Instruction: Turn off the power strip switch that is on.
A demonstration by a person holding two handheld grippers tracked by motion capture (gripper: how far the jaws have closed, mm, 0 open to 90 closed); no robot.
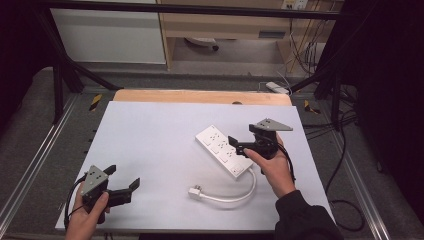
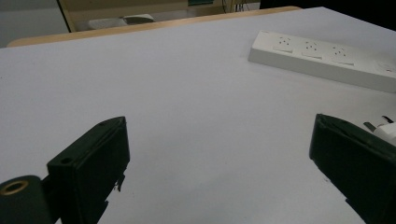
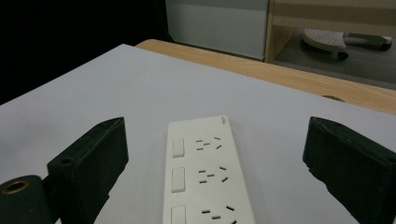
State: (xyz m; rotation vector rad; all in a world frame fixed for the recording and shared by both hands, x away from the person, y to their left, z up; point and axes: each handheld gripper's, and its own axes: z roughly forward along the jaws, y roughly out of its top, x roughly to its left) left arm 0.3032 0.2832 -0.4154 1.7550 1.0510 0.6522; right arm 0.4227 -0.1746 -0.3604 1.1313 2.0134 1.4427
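Black blocky right gripper (image 3: 215, 158) jaws flanking flat white power strip (image 3: 203, 177)

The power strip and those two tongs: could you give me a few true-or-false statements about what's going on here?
1. The power strip lies flat on the white table. True.
2. The right tongs are clamped shut on the strip. False: they are open, with the strip between and beyond the jaws in the right gripper view.
3. The left tongs hold the plug. False: they are open and hold nothing.
4. The strip's white cable curves round to the plug lying on the table. True.
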